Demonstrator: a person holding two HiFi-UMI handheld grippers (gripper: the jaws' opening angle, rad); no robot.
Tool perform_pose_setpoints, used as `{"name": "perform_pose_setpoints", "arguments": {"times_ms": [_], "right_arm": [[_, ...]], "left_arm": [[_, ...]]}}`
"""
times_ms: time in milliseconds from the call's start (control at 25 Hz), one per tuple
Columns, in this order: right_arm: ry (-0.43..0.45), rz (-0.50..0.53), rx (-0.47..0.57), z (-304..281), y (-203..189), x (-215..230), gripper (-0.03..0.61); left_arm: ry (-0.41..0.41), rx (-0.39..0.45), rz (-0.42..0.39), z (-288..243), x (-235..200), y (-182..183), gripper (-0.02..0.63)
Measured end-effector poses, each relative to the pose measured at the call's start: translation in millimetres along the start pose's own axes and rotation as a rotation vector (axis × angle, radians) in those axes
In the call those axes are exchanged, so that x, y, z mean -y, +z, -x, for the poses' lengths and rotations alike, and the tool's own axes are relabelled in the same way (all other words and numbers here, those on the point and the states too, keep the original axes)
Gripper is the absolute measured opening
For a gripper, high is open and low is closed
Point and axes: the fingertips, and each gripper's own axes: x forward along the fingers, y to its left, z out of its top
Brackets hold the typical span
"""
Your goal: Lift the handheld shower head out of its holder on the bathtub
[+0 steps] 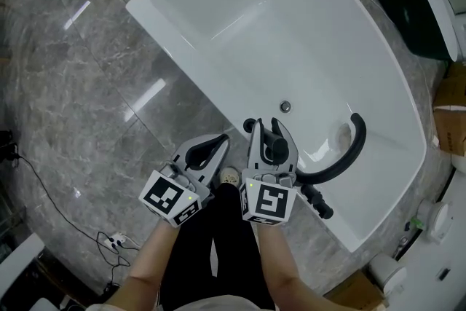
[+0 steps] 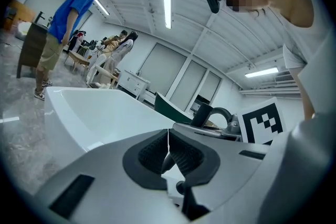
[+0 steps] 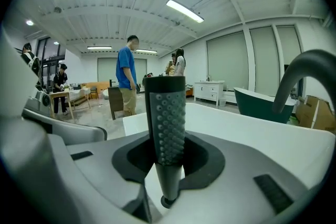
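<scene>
Clamped upright in my right gripper [image 3: 167, 153] is the black, studded shower head [image 3: 165, 107]; my left gripper [image 2: 168, 150] is closed on nothing, beside the white tub [image 1: 218, 4].

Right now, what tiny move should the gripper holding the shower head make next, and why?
Probably raise the right gripper straight up: its fingers clamp the black nubbed shower head upright, its narrow lower end close above the white bathtub.
</scene>
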Motion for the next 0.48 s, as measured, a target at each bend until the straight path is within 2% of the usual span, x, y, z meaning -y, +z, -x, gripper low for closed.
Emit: {"name": "perform_pose_setpoints", "arguments": {"times_ms": [480], "right_arm": [[-0.013, 0.0, 0.056, 31, 51, -1, 0.115]], "left_arm": [[-0.013, 0.012, -0.045, 20, 35, 34, 0.012]]}}
